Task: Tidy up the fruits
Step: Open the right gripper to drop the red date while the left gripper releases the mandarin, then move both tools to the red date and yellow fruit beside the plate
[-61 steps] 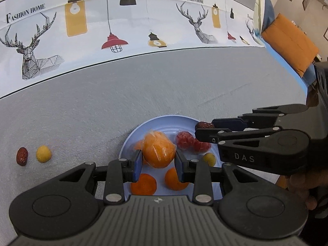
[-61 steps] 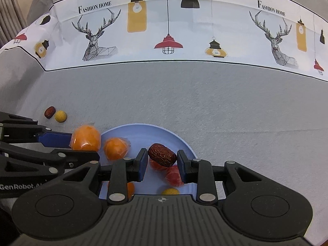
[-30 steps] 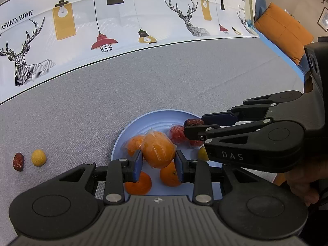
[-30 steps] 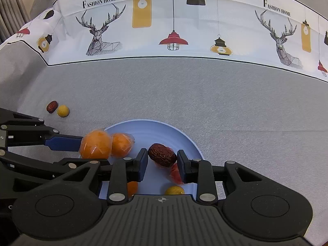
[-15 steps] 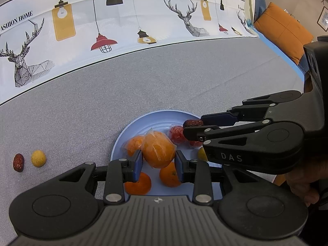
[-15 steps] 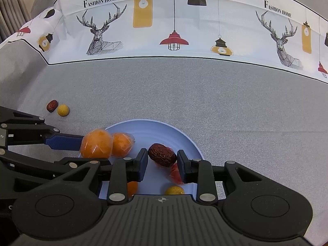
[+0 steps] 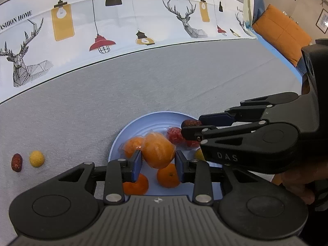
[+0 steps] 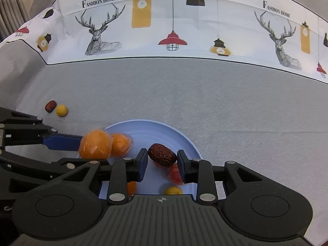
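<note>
Between the left tool's (image 7: 157,162) pads sits a wrapped orange (image 7: 158,150).

"FASHION HOME" on tablecloth (image 8: 98,0); "DAS" on right claw (image 7: 189,130).

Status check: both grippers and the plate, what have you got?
Left gripper shut on wrapped orange, right gripper shut on red date, both over blue plate. Date and yellow fruit loose on cloth. Nothing blocking.
</note>
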A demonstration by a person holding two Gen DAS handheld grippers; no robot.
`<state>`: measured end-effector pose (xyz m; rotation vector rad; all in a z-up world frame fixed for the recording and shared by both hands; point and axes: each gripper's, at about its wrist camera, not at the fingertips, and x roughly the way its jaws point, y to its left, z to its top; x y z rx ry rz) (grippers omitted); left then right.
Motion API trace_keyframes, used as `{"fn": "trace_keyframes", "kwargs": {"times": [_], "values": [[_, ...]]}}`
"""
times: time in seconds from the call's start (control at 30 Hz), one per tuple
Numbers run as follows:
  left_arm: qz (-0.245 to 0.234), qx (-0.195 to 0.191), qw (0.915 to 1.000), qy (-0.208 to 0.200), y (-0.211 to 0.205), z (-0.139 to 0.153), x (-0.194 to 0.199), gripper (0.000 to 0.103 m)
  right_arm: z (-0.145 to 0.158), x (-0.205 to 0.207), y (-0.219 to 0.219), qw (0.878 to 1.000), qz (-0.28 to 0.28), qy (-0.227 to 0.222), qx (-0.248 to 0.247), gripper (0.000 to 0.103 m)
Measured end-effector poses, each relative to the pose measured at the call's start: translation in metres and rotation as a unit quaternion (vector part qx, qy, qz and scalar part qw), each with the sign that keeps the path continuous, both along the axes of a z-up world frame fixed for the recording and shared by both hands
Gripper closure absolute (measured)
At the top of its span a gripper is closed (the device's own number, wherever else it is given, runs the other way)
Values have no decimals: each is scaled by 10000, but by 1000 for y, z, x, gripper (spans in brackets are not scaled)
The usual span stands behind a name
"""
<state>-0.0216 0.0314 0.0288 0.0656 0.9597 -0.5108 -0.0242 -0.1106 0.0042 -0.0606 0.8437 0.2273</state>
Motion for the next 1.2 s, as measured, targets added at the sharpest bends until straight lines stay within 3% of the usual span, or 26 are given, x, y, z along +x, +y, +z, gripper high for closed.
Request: {"fn": "trace_keyframes", "kwargs": {"times": [0.03, 0.1, 0.17, 0.53, 0.6, 0.77, 0.87, 0.97, 1.03, 1.2], "values": [[13, -16, 10000, -16, 1, 1, 0, 60, 0, 1, -1, 10000, -48, -12, -28, 64], [71, -83, 9999, -25, 4, 3, 1, 56, 2, 1, -5, 9998, -193, -53, -35, 46], [118, -174, 9998, -2, 5, 4, 2, 55, 3, 2, -8, 9996, -262, -74, 19, 42], [389, -266, 9989, -86, 15, 9, 3, 57, 5, 3, -7, 9994, -302, -137, 26, 41], [487, -320, 9983, -94, 19, 10, 5, 60, 7, 2, -7, 9993, -340, -175, 26, 41], [880, -383, 9953, -118, 34, 13, 11, 84, 11, 2, -10, 9982, -485, -332, 72, 42], [1222, -462, 9913, -147, 49, 16, 16, 86, 14, 1, -13, 9973, -563, -430, 167, 45], [1845, -717, 9802, -96, 80, 17, 25, 86, 18, 2, -14, 9960, -615, -553, 330, 61], [2506, -858, 9643, -58, 111, 13, 30, 85, 20, 2, -13, 9951, -635, -624, 440, 65], [4089, -1120, 9050, 356, 188, -14, 32, 85, 24, 3, -5, 9943, -528, -657, 653, 67]]}}
